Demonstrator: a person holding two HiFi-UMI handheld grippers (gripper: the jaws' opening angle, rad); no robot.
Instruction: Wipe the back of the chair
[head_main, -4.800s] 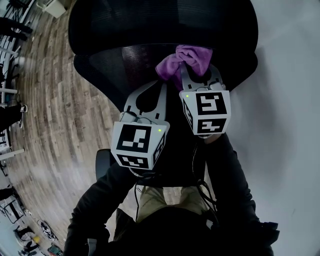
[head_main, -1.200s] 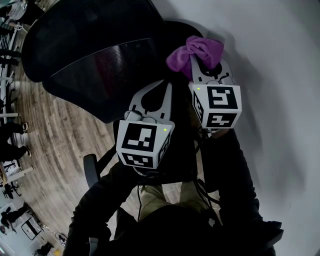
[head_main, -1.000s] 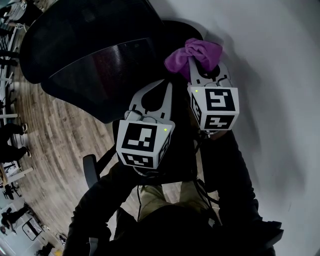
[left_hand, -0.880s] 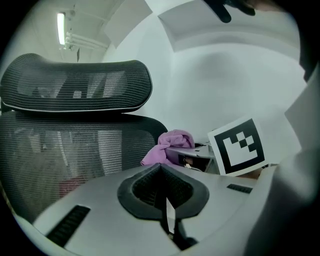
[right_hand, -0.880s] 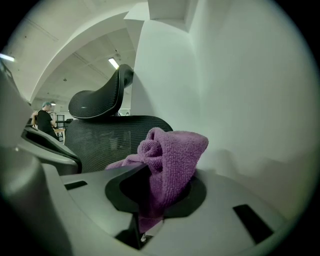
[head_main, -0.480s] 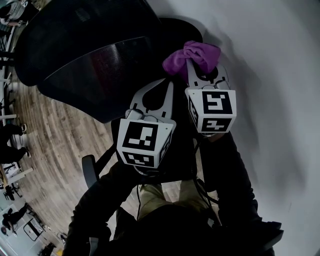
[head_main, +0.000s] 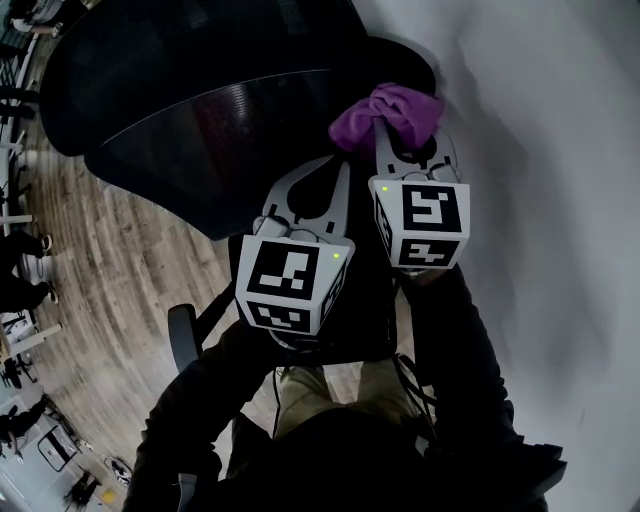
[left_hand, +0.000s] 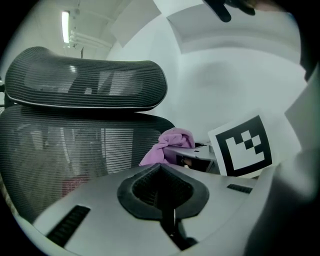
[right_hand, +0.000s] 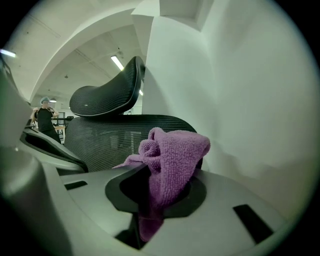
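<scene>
Jaws of the right claw (right_hand: 150, 197) were pinched together on a bunched purple cloth (right_hand: 172, 152), which stood just beside the right edge of the mesh chair back (right_hand: 107, 135), close to the white wall (right_hand: 250, 100). The left claw (left_hand: 165, 202) was closed on nothing, low beside the other. Whether cloth met mesh could not be told, so a stroke might have skimmed past the edge or rubbed the wall, and the chair might have turned away under pressure.
</scene>
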